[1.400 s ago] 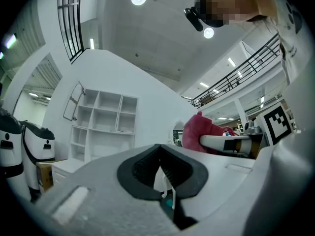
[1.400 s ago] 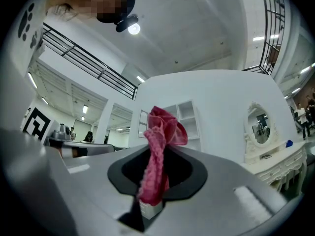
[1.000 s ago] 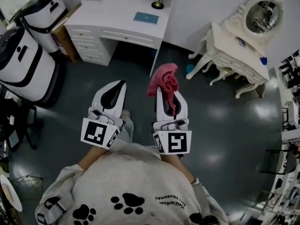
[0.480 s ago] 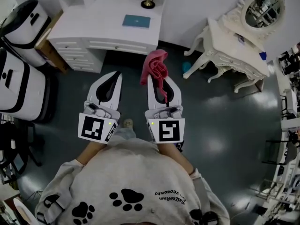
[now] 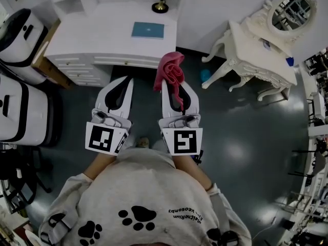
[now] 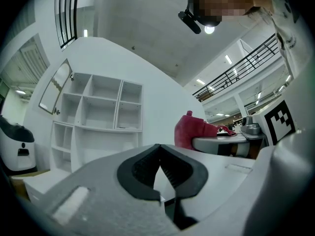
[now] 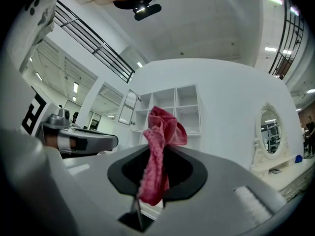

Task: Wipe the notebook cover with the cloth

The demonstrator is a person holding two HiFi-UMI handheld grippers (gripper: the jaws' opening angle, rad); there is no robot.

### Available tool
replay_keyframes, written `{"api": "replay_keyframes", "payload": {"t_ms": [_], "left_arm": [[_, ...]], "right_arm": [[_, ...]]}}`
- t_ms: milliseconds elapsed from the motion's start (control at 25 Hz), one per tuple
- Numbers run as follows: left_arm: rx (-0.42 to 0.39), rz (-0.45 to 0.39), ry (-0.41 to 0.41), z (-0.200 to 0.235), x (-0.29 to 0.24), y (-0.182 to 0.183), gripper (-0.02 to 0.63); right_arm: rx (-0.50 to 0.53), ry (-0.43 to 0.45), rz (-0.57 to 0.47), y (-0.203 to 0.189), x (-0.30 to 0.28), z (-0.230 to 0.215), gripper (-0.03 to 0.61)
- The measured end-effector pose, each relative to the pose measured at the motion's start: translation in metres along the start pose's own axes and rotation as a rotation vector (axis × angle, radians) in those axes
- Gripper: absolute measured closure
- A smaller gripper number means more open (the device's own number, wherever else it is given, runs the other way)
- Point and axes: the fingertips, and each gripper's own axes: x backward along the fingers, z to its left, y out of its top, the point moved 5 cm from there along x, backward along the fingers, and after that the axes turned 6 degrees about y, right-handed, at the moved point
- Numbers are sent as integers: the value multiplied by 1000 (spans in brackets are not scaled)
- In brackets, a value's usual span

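Right gripper clamped the cloth, bunched ahead ready for wiping; left gripper closed, empty. Notebook lay on desk, well apart.

Desk: white, with drawers in front.
On desk: teal notebook, flat; small dark object near the back edge.
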Motion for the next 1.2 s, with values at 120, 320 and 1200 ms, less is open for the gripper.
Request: {"api": "replay_keyframes", "payload": {"t_ms": [120, 320, 1200], "left_arm": [[10, 8, -5, 9, -9, -7, 618], [25, 19, 2, 19, -23, -16, 618], [4, 2, 98, 64, -208, -53, 618]], "right_arm": [[-1, -4, 19, -7, -10, -2, 523], [53, 17, 58, -23, -23, -10, 523], [8, 126, 25, -72, -181, -139, 523]]}}
